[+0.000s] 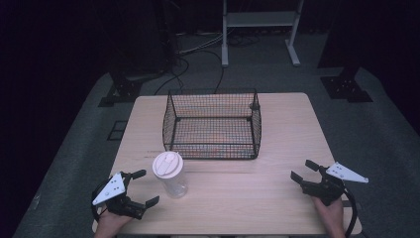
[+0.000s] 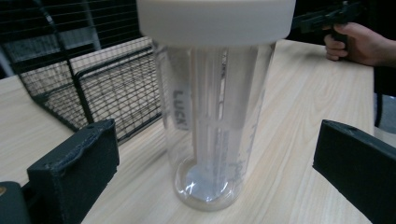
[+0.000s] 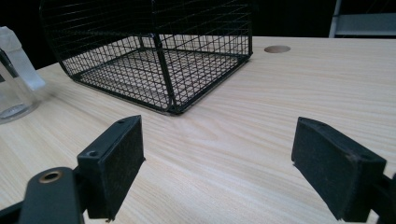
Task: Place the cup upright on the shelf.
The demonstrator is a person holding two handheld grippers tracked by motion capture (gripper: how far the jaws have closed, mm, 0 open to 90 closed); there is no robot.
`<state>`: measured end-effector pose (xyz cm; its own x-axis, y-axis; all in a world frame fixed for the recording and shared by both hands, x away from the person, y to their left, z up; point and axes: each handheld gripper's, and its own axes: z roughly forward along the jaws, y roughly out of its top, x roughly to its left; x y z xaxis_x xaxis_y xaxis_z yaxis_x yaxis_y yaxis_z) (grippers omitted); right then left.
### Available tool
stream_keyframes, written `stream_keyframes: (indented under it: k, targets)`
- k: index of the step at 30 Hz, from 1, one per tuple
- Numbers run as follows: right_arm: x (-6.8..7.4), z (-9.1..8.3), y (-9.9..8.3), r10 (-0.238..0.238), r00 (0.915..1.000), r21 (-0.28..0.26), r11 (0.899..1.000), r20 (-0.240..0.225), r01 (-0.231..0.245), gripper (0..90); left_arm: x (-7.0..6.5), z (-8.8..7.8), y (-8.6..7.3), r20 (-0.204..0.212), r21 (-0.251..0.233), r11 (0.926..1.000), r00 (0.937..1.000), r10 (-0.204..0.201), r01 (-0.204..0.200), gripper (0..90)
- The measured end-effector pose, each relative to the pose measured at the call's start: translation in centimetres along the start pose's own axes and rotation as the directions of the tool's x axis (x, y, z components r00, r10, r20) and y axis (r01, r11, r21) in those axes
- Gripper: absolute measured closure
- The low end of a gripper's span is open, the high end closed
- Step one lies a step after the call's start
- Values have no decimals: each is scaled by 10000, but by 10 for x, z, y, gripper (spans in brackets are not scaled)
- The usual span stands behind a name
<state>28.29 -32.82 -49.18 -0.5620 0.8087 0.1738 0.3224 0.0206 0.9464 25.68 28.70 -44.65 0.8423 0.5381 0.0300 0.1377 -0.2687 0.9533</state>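
The table (image 1: pixel 277 198) carries a wire basket (image 1: pixel 213 124) toward its far edge, open on top, probably to receive something. A clear cup with a white lid (image 1: pixel 169 174) stands upright near the near left corner. The left tongs (image 1: pixel 140 187) are spread wide beside it; the right tongs (image 1: pixel 303 170) are released over the bare near right corner.

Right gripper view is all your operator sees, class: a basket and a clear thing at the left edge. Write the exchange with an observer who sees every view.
Operator: What is that clear thing?
Observer: A tall clear cup with a white lid, standing upright.
Operator: Is it inside the basket?
Observer: No, it stands on the table, outside the wire basket, on its near side.
Operator: Where is the left gripper?
Observer: The left gripper is open, its fingers either side of the cup, not touching.
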Motion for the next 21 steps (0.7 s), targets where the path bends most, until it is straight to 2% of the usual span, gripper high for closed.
stream_keyframes:
  k: [4,7,10,11,21]
  targets:
    - [1,1,0,-104,9999,65,9999,-24,104,159,3,6,9,188,344,9992,9996,217,-224,0]
    - [2,1,0,-119,9999,72,9999,-43,120,159,6,10,14,428,419,9985,9985,333,-351,0]
    - [2,1,0,-95,9999,71,9999,-46,95,159,9,14,17,612,491,9982,9976,310,-340,0]
    - [1,1,0,-65,10000,75,10000,-70,66,159,11,18,20,815,581,9979,9964,251,-298,0]
    - [1,1,0,-52,10000,101,9999,-49,52,159,17,33,28,1162,785,9962,9928,282,-374,0]
